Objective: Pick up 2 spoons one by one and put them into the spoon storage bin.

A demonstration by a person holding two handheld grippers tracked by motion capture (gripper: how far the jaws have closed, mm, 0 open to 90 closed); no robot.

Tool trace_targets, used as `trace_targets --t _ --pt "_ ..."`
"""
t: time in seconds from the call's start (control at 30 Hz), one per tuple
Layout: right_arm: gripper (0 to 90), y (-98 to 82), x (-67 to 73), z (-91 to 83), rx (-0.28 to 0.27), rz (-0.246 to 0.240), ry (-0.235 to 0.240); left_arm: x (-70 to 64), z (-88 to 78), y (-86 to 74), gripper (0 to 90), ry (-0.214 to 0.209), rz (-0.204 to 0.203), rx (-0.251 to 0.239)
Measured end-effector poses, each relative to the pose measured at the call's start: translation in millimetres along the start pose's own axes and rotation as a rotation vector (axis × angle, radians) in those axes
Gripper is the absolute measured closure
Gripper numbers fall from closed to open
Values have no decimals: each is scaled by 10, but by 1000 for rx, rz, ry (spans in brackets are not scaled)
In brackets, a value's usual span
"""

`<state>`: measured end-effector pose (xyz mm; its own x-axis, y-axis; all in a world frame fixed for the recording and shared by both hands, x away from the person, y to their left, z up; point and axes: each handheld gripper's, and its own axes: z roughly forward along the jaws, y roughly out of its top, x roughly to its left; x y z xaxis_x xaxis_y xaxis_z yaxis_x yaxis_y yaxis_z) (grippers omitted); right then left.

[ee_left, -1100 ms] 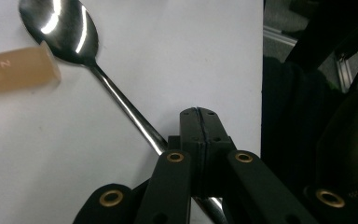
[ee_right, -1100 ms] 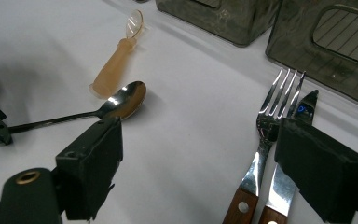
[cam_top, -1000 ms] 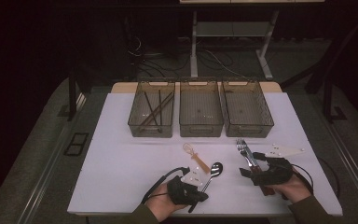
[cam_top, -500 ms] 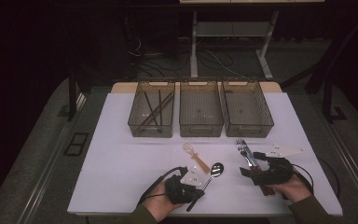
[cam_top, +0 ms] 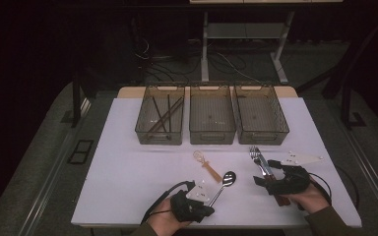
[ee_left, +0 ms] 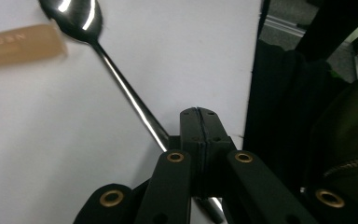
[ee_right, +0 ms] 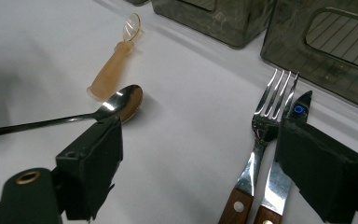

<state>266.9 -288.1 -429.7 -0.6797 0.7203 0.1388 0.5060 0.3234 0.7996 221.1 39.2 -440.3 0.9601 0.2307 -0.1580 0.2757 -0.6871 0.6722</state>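
Here, low in the middle of the high view, the left gripper (cam_top: pixel 204 199) is seen with its jaws pressed together; in the left gripper view the two black jaws meet along a thin seam and the handle of a metal spoon (ee_left: pixel 121 84) runs up from their left side, so the spoon appears clamped at its handle, though the exact contact is partly hidden. The spoon's bowl lies toward the upper left of that view, just beside the end of a tan plastic spoon (ee_left: pixel 21 44). In the high view the metal spoon (cam_top: pixel 224 184) slants up and right from the gripper, its bowl near the lower end of the tan plastic spoon (cam_top: pixel 206 166).

At the lower right of the high view the right gripper (cam_top: pixel 271 174) is held over the table (cam_top: pixel 128 167) with its jaws spread wide — in the right gripper view two forks (ee_right: pixel 265 140) with wooden handles lie side by side between the jaws, untouched by either.

Across the upper middle of the high view three clear bins are lined up — dark chopsticks (cam_top: pixel 163 115) lie in the left bin (cam_top: pixel 160 136).
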Motion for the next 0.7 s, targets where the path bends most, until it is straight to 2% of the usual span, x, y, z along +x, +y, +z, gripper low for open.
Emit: trace_targets --t 0.1,0.13,0.27,0.3,0.37,0.4,0.57,0.67,0.7 --pt "153 0 1 -3 0 2 0 -56 12 -38 893 14 4 24" --pt "153 1 1 -4 -2 2 0 -71 9 -45 893 20 -11 19" --pt "153 0 -4 -3 1 5 -1 -128 -11 -54 893 68 -2 33" --pt "153 0 -6 -2 0 3 -1 -118 -31 -49 894 72 32 63" --pt "153 0 -4 1 1 1 -2 -146 -13 -49 894 86 7 42" --pt "153 -1 -2 1 0 1 -3 -131 -32 -46 894 86 30 67" --pt "153 3 -1 3 0 2 -1 -123 -44 -47 895 108 14 70" --pt "153 4 2 6 2 0 0 -113 -54 -51 895 126 15 70" --pt "153 4 1 5 3 0 0 -103 -67 -50 895 134 27 84"
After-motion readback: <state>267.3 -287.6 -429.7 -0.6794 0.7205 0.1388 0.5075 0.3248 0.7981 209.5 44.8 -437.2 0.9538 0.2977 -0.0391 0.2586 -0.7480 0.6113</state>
